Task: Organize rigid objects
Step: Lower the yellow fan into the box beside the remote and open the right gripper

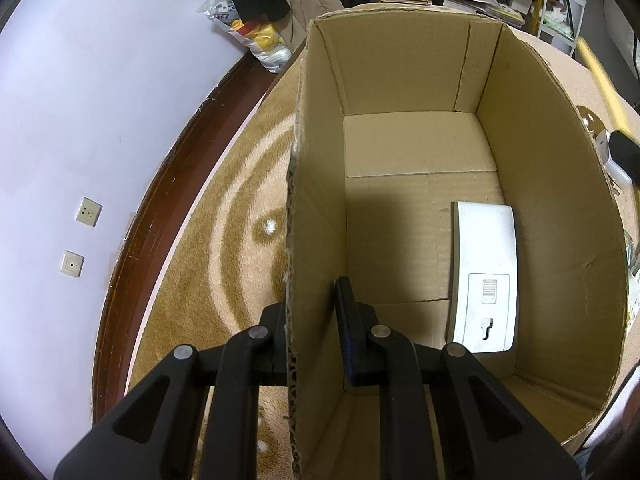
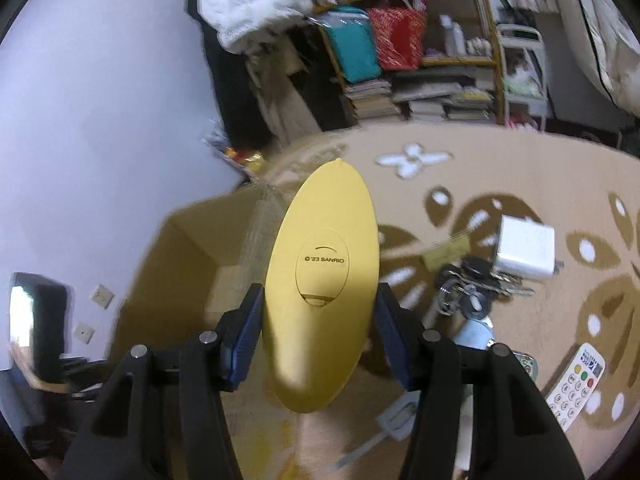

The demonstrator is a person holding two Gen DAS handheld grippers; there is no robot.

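Left gripper [image 1: 310, 312] black linkage w/ silver pivot screws, right gripper [image 2: 319, 332] blue pads

left tool [image 1: 310, 320] clamps the cardboard box [image 1: 316, 168] wall; white device [image 1: 484, 264] lies inside

A flat device [image 1: 482, 276] lies in the cardboard box [image 1: 400, 148], against the box's right wall, on the rug [image 1: 224, 240].

Two hand-held grippers, each seen from its own wrist camera.
Left gripper [image 1: 310, 320]: angled steeply downward, jaws closed on the box wall [image 1: 296, 240], one finger either side. Right gripper [image 2: 319, 320]: tilted moderately downward, blue pads [image 2: 245, 334] clamping the yellow oval object [image 2: 320, 280] by its edges.
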